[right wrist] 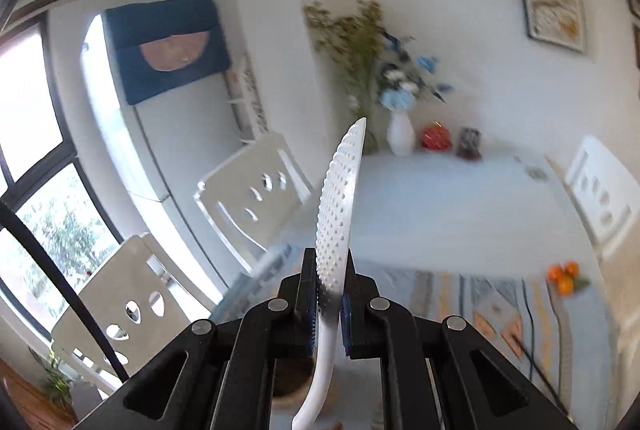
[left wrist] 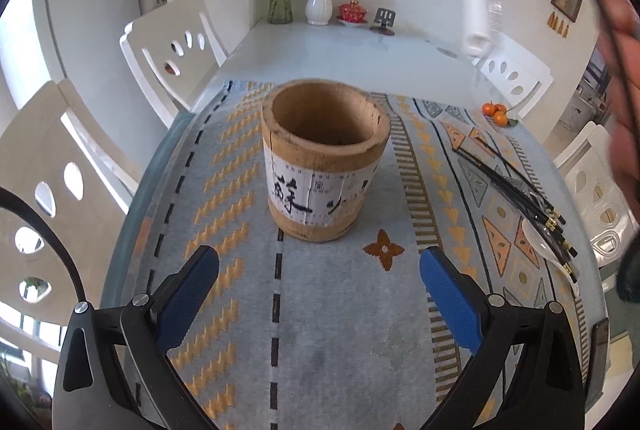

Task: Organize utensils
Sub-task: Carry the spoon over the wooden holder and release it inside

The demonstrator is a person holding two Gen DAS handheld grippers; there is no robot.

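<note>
White chairs [left wrist: 172,42] ring a long dining table [left wrist: 340,50] whose near end wears a patterned grey and orange runner [left wrist: 224,214], with flower vases [left wrist: 319,4] lined up at the far wall. Starting on the left, the left gripper [left wrist: 320,284] hangs with its blue pads spread wide and nothing between them, aimed down at the bamboo holder [left wrist: 325,160], which stands upright and empty in the middle of the runner, just beyond the fingertips and not touched by them. Moving right, a bundle of black chopsticks [left wrist: 516,190] lies loose on the runner with a pale spoon [left wrist: 548,246] partly under their ends, well clear of the holder, and small oranges [left wrist: 496,112] sit further back. Up at the top right the right gripper [right wrist: 332,284] is pinched nearly closed on a white rice paddle [right wrist: 340,198], the pads squeezing it where the dimpled blade narrows into the handle; the blade sticks up past the fingertips and the handle trails down beneath them. My worry is that grip: it sits on a thin, curved, smooth neck, edge-on, so the paddle could swivel or slide between the pads as it swings over. If the handle comes down off-centre it could knock the holder's rim and tip it, since the open left gripper is not steadying it. The background blur in the right wrist view suggests a quick carry, which makes a miss likelier.
</note>
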